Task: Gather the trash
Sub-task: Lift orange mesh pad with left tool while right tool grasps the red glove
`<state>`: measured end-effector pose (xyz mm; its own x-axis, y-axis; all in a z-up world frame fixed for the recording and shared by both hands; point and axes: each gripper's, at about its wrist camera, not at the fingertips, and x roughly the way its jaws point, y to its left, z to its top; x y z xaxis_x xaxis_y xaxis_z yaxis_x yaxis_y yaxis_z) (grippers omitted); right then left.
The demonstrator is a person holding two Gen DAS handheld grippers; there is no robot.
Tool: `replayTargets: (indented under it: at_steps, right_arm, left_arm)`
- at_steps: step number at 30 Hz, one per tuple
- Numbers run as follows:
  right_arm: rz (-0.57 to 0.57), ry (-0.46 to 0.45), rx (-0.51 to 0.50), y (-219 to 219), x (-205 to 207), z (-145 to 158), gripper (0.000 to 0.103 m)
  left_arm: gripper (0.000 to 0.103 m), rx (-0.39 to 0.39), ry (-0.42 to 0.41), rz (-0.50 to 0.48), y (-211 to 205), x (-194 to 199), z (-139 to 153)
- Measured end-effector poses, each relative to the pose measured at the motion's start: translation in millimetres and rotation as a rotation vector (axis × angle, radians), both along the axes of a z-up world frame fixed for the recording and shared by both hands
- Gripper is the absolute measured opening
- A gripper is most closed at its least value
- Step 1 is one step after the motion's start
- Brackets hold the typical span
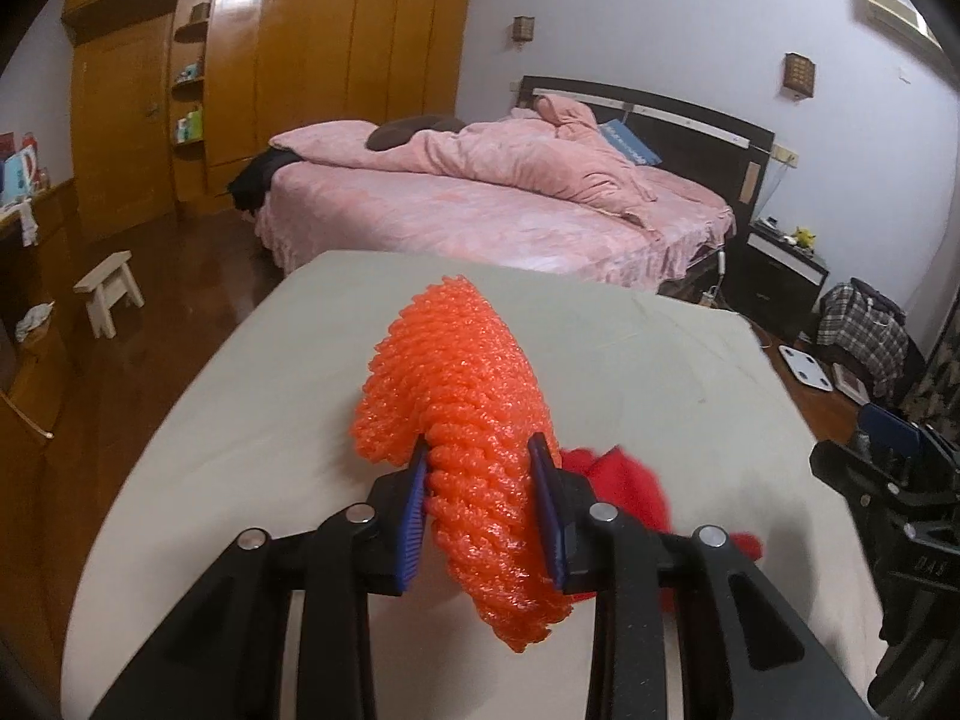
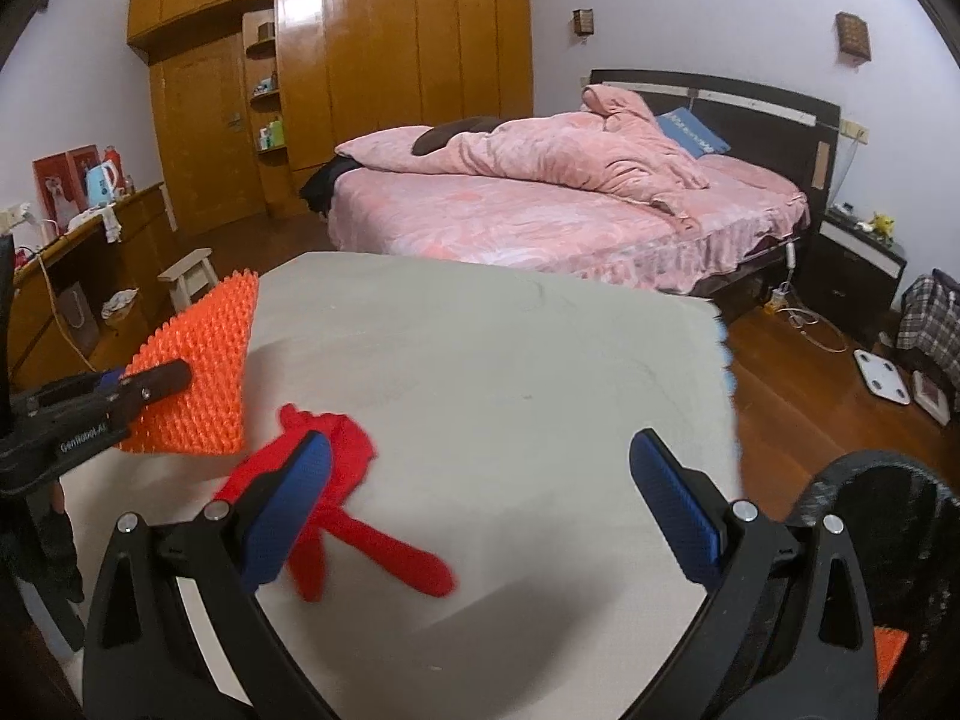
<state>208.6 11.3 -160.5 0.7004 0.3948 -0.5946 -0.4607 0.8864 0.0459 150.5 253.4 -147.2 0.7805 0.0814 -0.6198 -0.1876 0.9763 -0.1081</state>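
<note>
Clearly the orange foam net [image 1: 474, 420] is the piece in hand: the left claw [image 1: 483, 468] is closed on it, its blue pads [image 1: 414, 516] pressing into the knobbly mesh from both sides, and the net is held above the counter [image 1: 240, 420]. From the left wrist view it reads as a thick, curved sleeve of bright orange, bumpy all over, bulging beyond the pads and hanging down below them. From the right wrist view the same net [image 2: 198, 372] looks flatter, a spiky-edged sheet at the left edge of the counter [image 2: 510, 360], with the left claw [image 2: 153, 381] seen side-on across it.

Beside it lies a red scrap [image 2: 360, 516], soft and crumpled, with a long strip stretched out over the grey-beige cover; the right view shows its whole shape, while the left view catches only a red patch [image 1: 624, 480] behind the net. The right claw [image 2: 480, 510] is spread wide and holds nothing, its left pad [image 2: 282, 516] overlapping the scrap in the picture; whether they touch I cannot tell. A dark mesh bin [image 2: 870, 540] sits at the lower right of the right view, with a bit of orange showing near it.

Beyond the counter stand a bed [image 1: 480, 210] with pink bedding, a wooden wardrobe [image 1: 300, 60] and a small white stool [image 1: 108, 288].
</note>
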Motion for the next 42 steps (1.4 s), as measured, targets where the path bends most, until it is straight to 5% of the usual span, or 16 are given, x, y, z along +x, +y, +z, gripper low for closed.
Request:
replayTargets:
  at_steps: [25,32,35,42]
  right_arm:
    - [0.079,0.16,-0.089,104,5,-51,0.096]
    - [0.138,0.255,-0.092,111,9,-62,0.052]
    - [0.152,0.266,-0.081,110,8,-62,0.023]
    - [0.165,0.227,-0.064,104,-3,-46,0.014]
  left_arm:
    - [0.031,0.003,0.063,0.09,60,-33,-31]
    - [0.031,0.0,0.062,0.088,60,-29,-30]
    - [0.031,-0.002,0.063,0.086,60,-30,-30]
    - [0.031,0.005,0.048,0.064,48,-32,-22]
